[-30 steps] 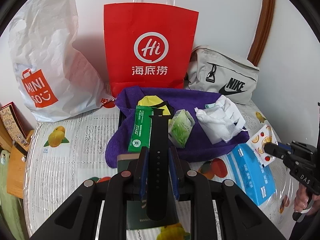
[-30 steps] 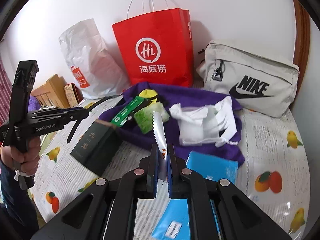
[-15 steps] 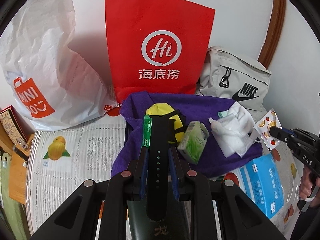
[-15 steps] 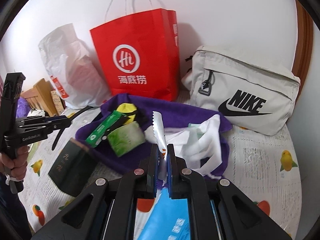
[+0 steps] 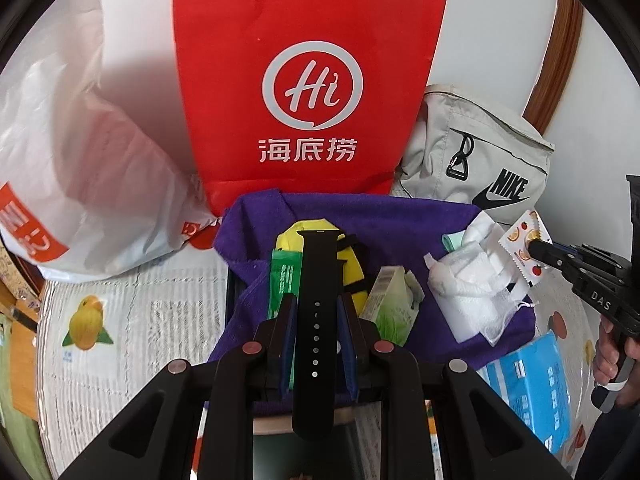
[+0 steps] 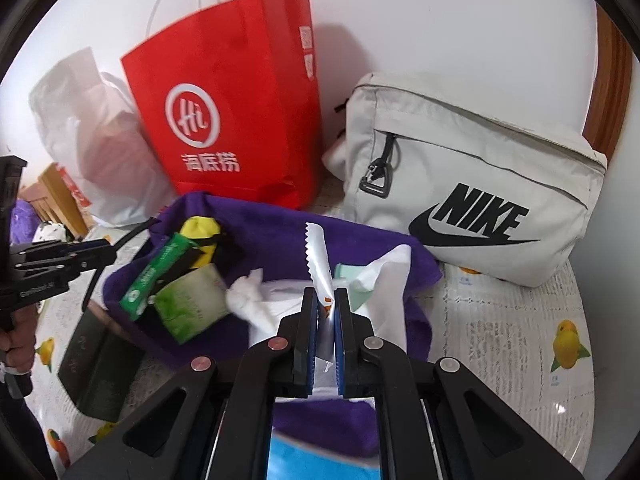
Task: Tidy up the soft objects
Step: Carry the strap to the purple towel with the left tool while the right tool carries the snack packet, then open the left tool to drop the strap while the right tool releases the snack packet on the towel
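My left gripper (image 5: 316,304) is shut on a black watch strap (image 5: 318,280) that sticks out forward over the purple towel (image 5: 384,220). My right gripper (image 6: 326,300) is shut on a small white sachet (image 6: 318,256) with a zigzag edge; in the left wrist view the same sachet (image 5: 522,246) shows fruit prints and hangs over the white cloth bundle (image 5: 466,284). On the towel lie a green packet (image 5: 282,280), a yellow item (image 5: 316,232) and a green tissue pack (image 5: 394,306).
A red paper bag (image 5: 304,80) stands at the back, a white plastic bag (image 5: 80,168) to its left, a grey Nike pouch (image 6: 472,184) to its right. A blue tissue pack (image 5: 534,376) and a dark box (image 6: 100,364) lie near the front of the fruit-print tablecloth (image 5: 120,320).
Both grippers have moved forward toward the purple towel and the bags, each still holding its item. The sachet now hangs above the white cloth bundle.
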Available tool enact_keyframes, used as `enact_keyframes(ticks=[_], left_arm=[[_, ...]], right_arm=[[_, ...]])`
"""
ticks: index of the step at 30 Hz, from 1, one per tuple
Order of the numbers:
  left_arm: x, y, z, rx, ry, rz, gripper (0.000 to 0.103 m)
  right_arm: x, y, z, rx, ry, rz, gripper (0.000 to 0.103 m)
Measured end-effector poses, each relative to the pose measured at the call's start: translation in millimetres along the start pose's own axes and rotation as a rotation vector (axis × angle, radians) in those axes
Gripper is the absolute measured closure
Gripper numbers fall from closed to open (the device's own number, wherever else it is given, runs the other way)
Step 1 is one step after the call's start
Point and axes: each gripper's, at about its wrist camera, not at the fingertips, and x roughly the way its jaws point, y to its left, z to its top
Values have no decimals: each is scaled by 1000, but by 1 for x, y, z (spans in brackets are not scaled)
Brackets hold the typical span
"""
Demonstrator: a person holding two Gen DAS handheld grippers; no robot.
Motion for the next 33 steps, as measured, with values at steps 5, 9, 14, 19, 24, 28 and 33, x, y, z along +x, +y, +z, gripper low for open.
enact_keyframes(ticks=[5,9,14,19,24,28,33], left_arm=[[15,-1,11,6,13,3,83],[29,-1,18,14,34,7,83],[48,-4,21,6,61,-15,83],[62,-5,20,-8,81,-30,83],[70,-5,20,-11,96,-36,83],[74,-5,19,-10,106,-38,83],[77,-5,19,-20,113,-26,82]], right_arm=[[21,-6,8,-13,20,-37,95],[33,-11,13,-14,28,-63,95],[48,-8,16,-37,49,-64,95],[60,-7,14,-35,81,-48,92],[67,-5,12,-34,98,-34,90],[65,-4,12,-34,96,1,84],[65,-3,9,-11,110,67,62]])
